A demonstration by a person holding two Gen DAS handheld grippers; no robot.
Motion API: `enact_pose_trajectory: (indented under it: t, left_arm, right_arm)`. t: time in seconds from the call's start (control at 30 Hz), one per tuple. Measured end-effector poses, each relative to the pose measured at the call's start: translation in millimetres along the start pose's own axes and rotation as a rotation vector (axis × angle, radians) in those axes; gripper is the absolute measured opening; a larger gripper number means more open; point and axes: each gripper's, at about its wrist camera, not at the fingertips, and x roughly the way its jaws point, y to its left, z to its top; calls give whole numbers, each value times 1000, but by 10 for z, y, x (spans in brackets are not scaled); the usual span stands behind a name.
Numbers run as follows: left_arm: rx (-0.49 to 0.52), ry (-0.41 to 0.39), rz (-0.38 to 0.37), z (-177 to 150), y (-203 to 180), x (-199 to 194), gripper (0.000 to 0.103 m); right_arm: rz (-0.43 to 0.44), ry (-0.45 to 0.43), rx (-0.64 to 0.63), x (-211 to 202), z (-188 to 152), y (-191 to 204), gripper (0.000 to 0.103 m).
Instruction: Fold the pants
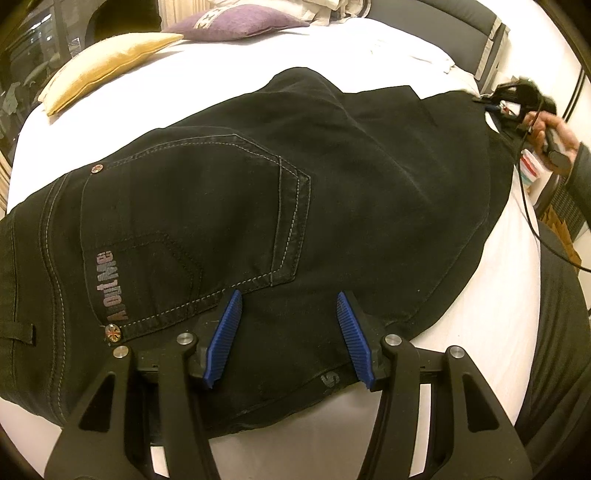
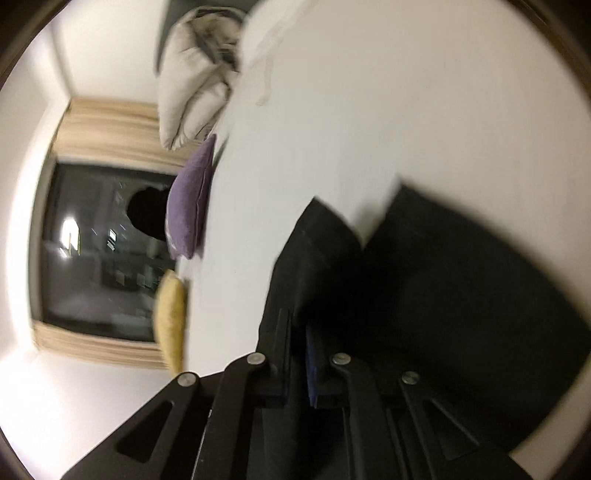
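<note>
Two grippers, one pants (image 1: 295, 192)

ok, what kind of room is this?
Most likely a bedroom: the black pants lie on a bed with a white sheet, a yellow cushion and a purple cushion at its far side.

Left gripper (image 1: 290, 339): black linkage arms, silver pivot screws, ribbed blue pads (image 1: 225, 332). Right hand (image 1: 554, 133): dark sleeve, thin black cable trailing.

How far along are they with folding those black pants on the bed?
Done: the pants lie folded lengthwise, leg on leg, on the white bed. In hand: the right gripper is shut on the hem end; the left gripper hovers open near the waist. Left: folding them across.
</note>
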Motion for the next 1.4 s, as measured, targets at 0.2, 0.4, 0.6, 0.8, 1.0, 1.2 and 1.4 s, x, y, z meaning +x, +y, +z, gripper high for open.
enact_pose_trajectory:
  t: [0.2, 0.4, 0.6, 0.8, 1.0, 1.2, 1.4]
  left_arm:
    - [2, -3, 2, 1, -17, 10, 55]
    - [3, -4, 8, 31, -40, 37, 58]
    - [5, 0, 12, 57, -44, 45, 58]
    - [10, 9, 16, 75, -41, 57, 58]
    - [10, 9, 18, 81, -39, 68, 58]
    - [11, 2, 15, 71, -29, 66, 58]
    - [10, 3, 14, 59, -34, 53, 59]
  right_arm:
    - [-339, -11, -268, -524, 53, 665, 6]
    - [-192, -143, -369, -1113, 206, 1152, 8]
    - [-50, 43, -82, -901, -123, 171, 55]
    - [52, 221, 168, -266, -822, -601, 55]
    - [58, 213, 107, -29, -858, -543, 12]
    - [-125, 161, -118, -463, -679, -24, 5]
    - [-152, 117, -291, -664, -526, 590, 5]
